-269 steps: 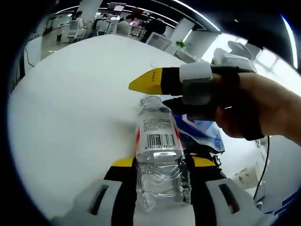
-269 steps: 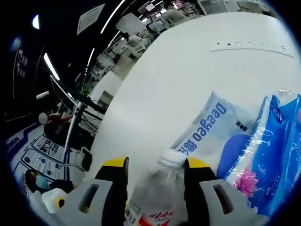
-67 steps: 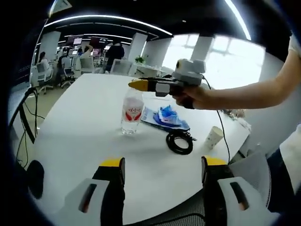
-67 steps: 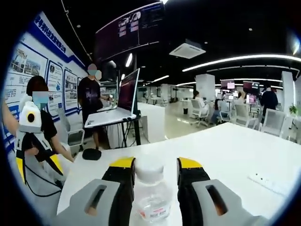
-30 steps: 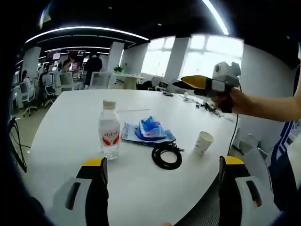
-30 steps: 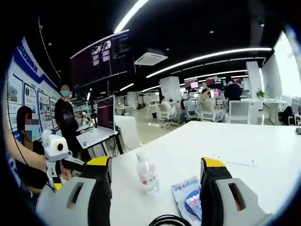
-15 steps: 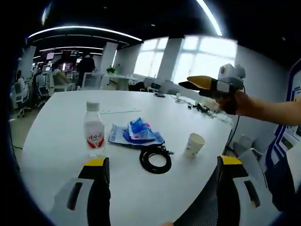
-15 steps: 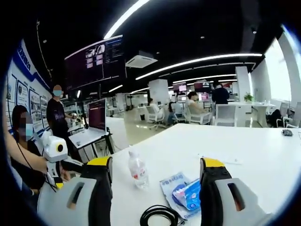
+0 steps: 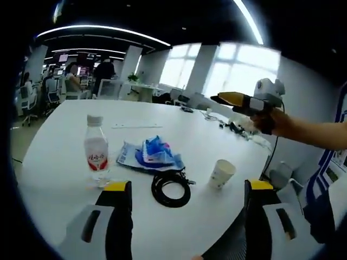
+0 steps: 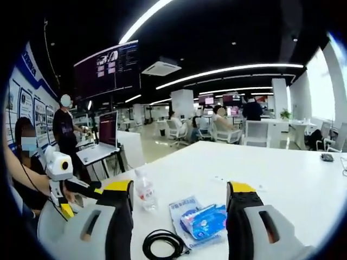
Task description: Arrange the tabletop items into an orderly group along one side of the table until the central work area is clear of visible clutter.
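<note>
Bottle (image 9: 96,156), blue packets (image 9: 150,155), coiled cable (image 9: 171,187) and paper cup (image 9: 222,173) crowd the near worktop (image 9: 65,124) edge. Far side lies open.

The table (image 9: 65,162) is plain white, and on it stands a clear bottle (image 9: 96,153) with a white cap and a red-and-white label, beside blue-and-white packets (image 9: 149,155) printed with lettering. A black cable coil (image 9: 171,188) and a white paper cup (image 9: 222,173) with a faint pattern lie close by. The left gripper (image 9: 184,216) has black fingers (image 9: 120,216) tipped with yellow on grey-white bodies, as has the right gripper (image 10: 179,216).
</note>
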Action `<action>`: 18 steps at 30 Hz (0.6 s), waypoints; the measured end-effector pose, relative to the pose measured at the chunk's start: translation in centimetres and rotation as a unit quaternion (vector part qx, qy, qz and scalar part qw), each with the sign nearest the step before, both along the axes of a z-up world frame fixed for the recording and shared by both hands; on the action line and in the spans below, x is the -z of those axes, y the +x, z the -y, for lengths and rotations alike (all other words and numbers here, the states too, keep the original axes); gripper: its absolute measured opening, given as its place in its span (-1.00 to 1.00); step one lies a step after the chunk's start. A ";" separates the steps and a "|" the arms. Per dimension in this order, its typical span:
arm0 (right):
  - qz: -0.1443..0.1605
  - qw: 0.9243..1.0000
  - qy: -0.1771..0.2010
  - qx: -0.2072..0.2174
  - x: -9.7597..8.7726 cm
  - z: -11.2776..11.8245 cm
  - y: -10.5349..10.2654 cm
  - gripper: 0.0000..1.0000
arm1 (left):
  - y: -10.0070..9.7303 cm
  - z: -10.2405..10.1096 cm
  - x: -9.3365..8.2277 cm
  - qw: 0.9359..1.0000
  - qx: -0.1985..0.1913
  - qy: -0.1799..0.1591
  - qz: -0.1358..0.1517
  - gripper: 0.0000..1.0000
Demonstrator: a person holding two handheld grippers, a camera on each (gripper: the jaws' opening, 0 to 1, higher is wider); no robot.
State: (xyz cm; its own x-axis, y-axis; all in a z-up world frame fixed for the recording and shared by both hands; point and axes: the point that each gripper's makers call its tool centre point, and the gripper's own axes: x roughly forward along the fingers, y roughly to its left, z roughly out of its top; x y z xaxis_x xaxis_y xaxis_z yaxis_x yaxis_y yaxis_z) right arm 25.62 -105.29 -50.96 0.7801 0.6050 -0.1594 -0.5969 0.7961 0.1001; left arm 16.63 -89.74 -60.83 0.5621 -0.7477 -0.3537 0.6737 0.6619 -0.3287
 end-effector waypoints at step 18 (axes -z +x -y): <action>-0.054 0.996 -0.015 -0.070 5.4 5.7 7.1 0.20 | 5.1 7.3 0.9 0.989 -0.125 -0.017 -0.080 0.21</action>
State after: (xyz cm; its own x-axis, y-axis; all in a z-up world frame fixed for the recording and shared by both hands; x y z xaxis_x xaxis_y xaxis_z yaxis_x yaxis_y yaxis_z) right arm 32.72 -111.02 -56.34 0.6662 0.7001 -0.2569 -0.6889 0.7097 0.1476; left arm 21.72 -97.04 -61.70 0.6699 -0.6047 -0.4308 0.4275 0.7885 -0.4420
